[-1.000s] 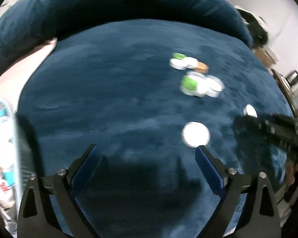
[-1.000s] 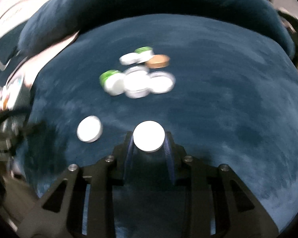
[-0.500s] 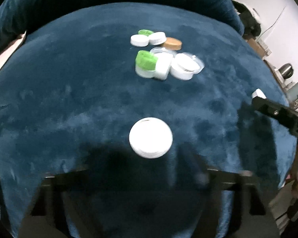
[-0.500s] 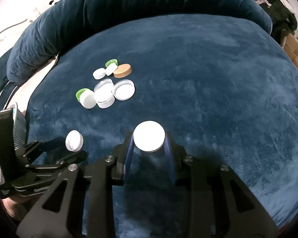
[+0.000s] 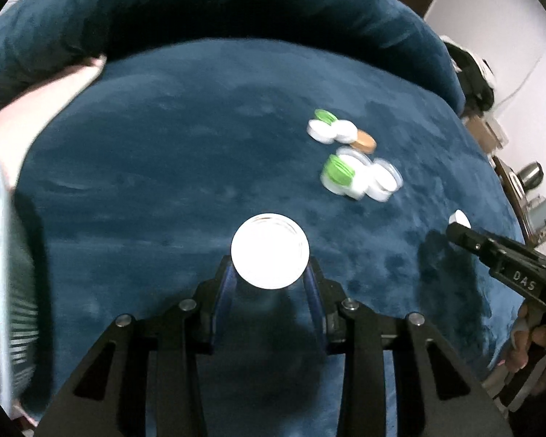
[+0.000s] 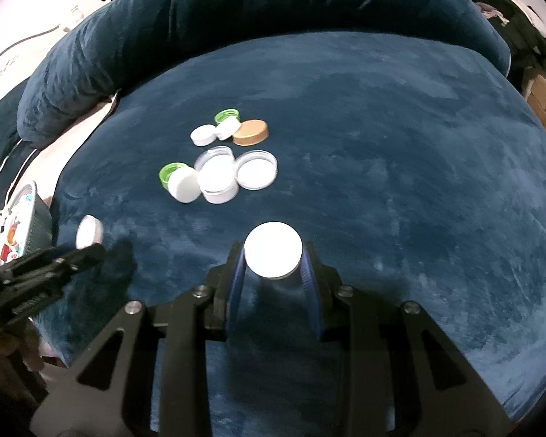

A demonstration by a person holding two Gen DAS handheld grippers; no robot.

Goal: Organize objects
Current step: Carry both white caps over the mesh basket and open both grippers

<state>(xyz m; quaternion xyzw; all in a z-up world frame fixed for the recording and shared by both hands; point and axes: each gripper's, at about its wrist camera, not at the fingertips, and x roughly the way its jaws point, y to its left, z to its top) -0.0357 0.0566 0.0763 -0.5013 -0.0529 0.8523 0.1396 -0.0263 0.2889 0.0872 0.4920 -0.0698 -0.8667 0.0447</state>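
My left gripper (image 5: 270,273) is shut on a white round lid (image 5: 270,250) and holds it above the blue velvet surface (image 5: 163,182). My right gripper (image 6: 273,267) is shut on another white round lid (image 6: 273,255). A cluster of small jars and lids lies farther back: green caps (image 6: 173,174), white jars (image 6: 216,178), a clear-rimmed lid (image 6: 256,169) and a tan lid (image 6: 250,132). The cluster also shows in the left wrist view (image 5: 353,174). The left gripper with its lid (image 6: 88,232) shows at the left of the right wrist view.
A thick blue cushion roll (image 6: 236,3) borders the surface at the back. A round tin with coloured print (image 6: 16,225) sits at the left edge. Clothes and boxes (image 6: 520,36) lie off to the right. The right gripper's body (image 5: 509,269) reaches in from the right.
My left gripper was open with the white lid lying ahead; it has closed on that lid and lifted it. My right gripper has kept its lid throughout.
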